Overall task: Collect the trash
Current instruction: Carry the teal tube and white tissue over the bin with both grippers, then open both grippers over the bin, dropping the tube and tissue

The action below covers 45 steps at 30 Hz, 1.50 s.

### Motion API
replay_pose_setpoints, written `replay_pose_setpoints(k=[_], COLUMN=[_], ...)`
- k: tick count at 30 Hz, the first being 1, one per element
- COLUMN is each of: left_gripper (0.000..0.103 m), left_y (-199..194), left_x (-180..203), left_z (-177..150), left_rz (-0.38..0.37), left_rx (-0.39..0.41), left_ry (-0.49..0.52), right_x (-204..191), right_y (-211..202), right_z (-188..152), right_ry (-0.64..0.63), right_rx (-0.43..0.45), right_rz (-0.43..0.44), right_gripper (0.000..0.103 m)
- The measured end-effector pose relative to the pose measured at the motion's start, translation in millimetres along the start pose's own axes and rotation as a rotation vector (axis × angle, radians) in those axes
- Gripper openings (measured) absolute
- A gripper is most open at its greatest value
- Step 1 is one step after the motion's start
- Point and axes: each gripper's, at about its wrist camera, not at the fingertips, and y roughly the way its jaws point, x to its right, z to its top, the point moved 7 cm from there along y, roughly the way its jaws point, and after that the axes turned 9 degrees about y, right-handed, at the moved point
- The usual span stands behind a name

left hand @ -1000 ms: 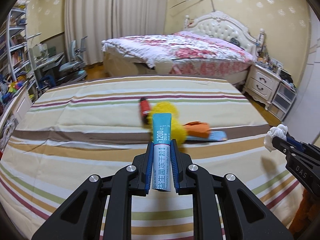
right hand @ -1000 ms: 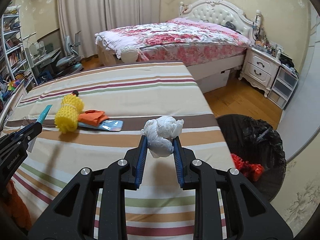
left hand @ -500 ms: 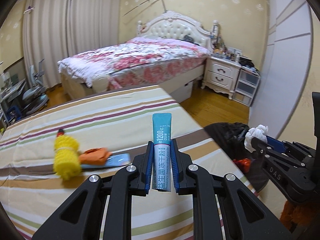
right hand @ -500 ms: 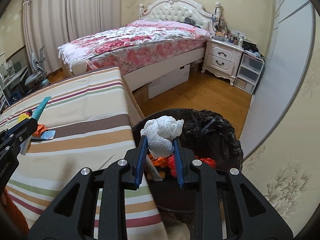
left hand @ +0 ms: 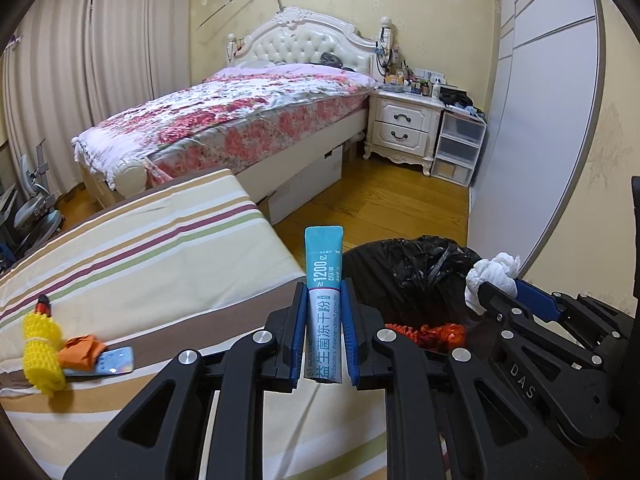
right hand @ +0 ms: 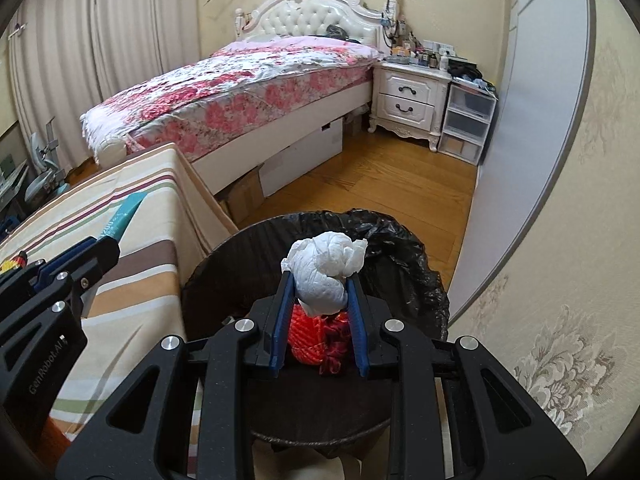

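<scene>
My left gripper (left hand: pixel 323 304) is shut on a teal and grey powder sachet (left hand: pixel 323 280), held upright near the right edge of the striped table (left hand: pixel 160 256), beside the bin. My right gripper (right hand: pixel 320 284) is shut on a crumpled white tissue (right hand: pixel 324 268) and holds it over the round bin lined with a black bag (right hand: pixel 404 248). Red and orange trash (right hand: pixel 308 336) lies inside the bin. In the left wrist view the bin (left hand: pixel 404 264) and the right gripper with the tissue (left hand: pixel 494 276) show at the right.
On the table's left lie a yellow spiky roll (left hand: pixel 40 352), an orange scrap (left hand: pixel 82 354) and a flat blue packet (left hand: pixel 114 366). A floral bed (right hand: pixel 248 80), a white nightstand (right hand: pixel 408 100) and plastic drawers (right hand: pixel 468 124) stand beyond on the wood floor.
Both grippers have swung right from over the table toward the bin. The right gripper now holds the tissue above the bin's opening. Both grips are unchanged.
</scene>
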Motion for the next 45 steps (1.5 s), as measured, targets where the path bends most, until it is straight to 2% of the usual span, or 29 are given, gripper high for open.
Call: replay_pose_setpoints(k=[11,24,26,28,30,34,40,45], left_gripper=[0.018,0.020,0.025,0.040,0.046,0.054,0.064,0.068], left_y=[30.2,59.8,61.2,60.3,59.9,61.1,59.4,56.8], left_x=[14.5,23.0,23.3,22.9,22.1,22.2,20.5,16.1], left_z=[15.8,14.0,13.6,14.2,14.5,14.2,15.5,16.2], left_rz=[-0.011,-0.008,-0.009,-0.005,-0.001,0.001,-0.001,0.002], left_rx=[-0.017,-0.089,-0.095,-0.089,-0.086,-0.091,-0.085,-0.083], left_ry=[0.018,0.031,0.033,0.031,0.027,0.027,0.017,0.002], right_x=[21.4,27.3,27.8,28.2,27.7,29.8,33.1,34.2], right_y=[19.3,36.3,37.3,37.7,38.1,37.8,34.1,30.9], right_z=[9.7,9.7,9.3,9.2,10.6,11.8,13.7,15.5], right_ry=[0.050,0.072,0.073,0.077,0.081,0.092,0.104,0.104], right_rx=[0.016,-0.006,-0.008,-0.007,-0.005,0.002,0.015,0.025], right_rz=[-0.079,-0.111,-0.112,-0.112,-0.113,-0.119,-0.131,-0.138], right_gripper=[0.026,0.027,0.027,0.027,0.028,0.036,0.038,0.045])
